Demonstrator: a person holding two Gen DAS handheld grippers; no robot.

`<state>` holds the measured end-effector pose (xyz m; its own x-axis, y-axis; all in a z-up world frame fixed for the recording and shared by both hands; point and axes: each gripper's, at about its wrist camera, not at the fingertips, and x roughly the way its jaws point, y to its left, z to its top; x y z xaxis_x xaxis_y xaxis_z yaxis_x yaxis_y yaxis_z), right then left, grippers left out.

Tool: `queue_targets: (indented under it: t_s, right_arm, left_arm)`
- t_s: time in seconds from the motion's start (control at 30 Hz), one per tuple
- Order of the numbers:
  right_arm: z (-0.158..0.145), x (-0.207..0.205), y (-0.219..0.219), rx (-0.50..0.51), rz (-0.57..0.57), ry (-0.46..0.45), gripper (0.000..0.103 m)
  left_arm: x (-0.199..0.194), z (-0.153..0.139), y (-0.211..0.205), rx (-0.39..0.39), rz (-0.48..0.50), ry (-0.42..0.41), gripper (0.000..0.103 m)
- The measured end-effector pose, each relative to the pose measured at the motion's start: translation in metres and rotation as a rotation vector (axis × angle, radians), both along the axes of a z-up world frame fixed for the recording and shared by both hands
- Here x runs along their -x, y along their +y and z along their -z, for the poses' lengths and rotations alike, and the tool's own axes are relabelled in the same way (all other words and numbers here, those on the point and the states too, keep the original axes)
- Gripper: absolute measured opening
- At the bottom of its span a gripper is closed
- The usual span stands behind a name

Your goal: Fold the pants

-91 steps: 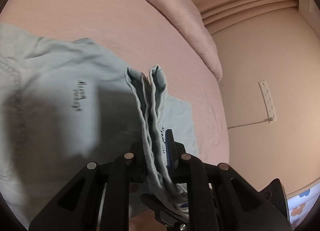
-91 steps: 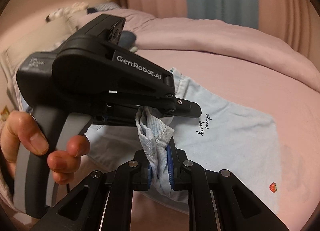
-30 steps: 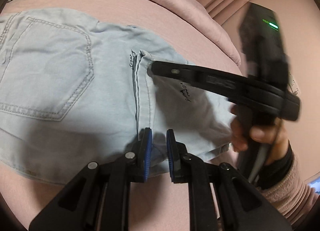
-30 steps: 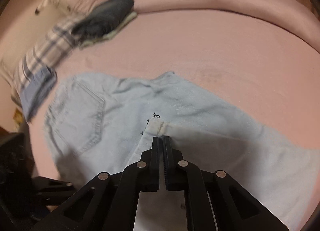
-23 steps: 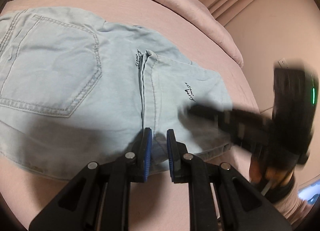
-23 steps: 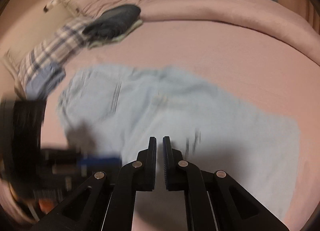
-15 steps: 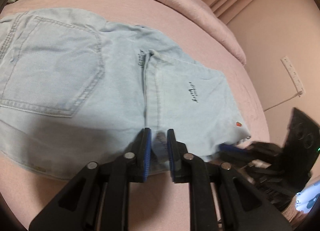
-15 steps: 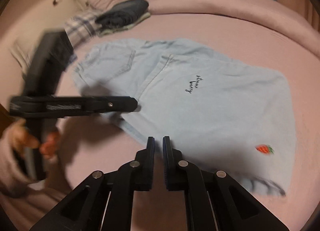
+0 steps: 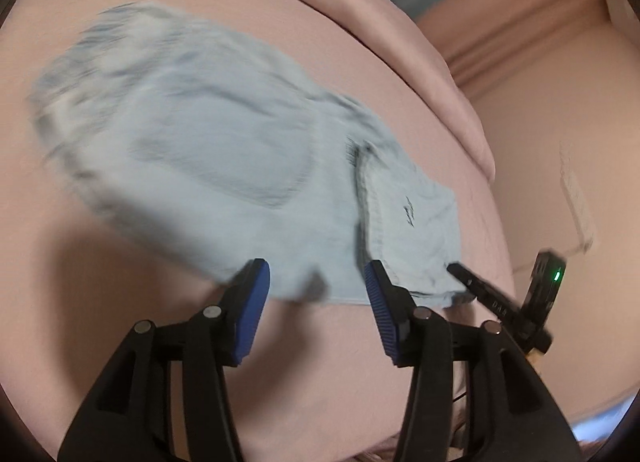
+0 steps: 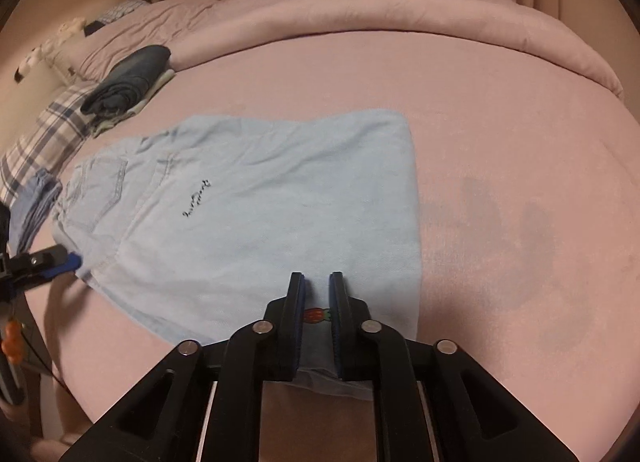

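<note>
Once both grippers let go, the pants (image 10: 256,222) lay folded on the bed (image 10: 500,142); left gripper (image 9: 316,294) fingers were opening wide at six o'clock, right gripper (image 10: 316,302) fingers opening narrowly, both empty.

Pink bed (image 10: 500,110), dark folded clothes (image 10: 128,84) beside a plaid pillow (image 10: 52,122).

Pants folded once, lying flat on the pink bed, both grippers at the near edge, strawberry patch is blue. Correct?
Not quite: the strawberry patch is red, as the right wrist view shows between the opening right gripper fingers. The rest holds for the pants, bed and left gripper.
</note>
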<state>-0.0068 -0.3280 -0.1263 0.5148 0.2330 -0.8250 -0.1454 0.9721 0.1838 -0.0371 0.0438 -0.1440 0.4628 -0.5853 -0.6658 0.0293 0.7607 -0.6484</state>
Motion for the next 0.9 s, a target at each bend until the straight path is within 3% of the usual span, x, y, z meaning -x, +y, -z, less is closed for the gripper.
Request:
queue_targets:
  t_s: [0.07, 0.13, 0.33, 0.77, 0.83, 0.9]
  right_arm:
    - [-0.004, 0.001, 0.01, -0.018, -0.018, -0.017, 0.018]
    - [-0.008, 0.0, 0.02, -0.04, -0.052, -0.037, 0.018]
    - [-0.013, -0.006, 0.062, -0.075, -0.173, -0.057, 0.019]
    - [-0.023, -0.007, 0.105, -0.093, -0.265, -0.047, 0.019]
    - [-0.023, -0.011, 0.109, -0.085, -0.269, -0.045, 0.019]
    - [-0.023, -0.019, 0.115, -0.079, -0.266, -0.042, 0.019]
  left_arm:
    - [0.008, 0.002, 0.022, 0.015, -0.073, 0.021, 0.058]
    - [0.015, 0.007, 0.04, 0.023, -0.139, 0.039, 0.059]
    - [0.02, 0.029, 0.083, 0.224, -0.313, 0.103, 0.059]
    - [-0.024, 0.031, 0.099, 0.317, -0.452, 0.081, 0.069]
    - [-0.029, 0.029, 0.098, 0.317, -0.456, 0.09, 0.066]
    - [-0.032, 0.026, 0.097, 0.298, -0.458, 0.08, 0.046]
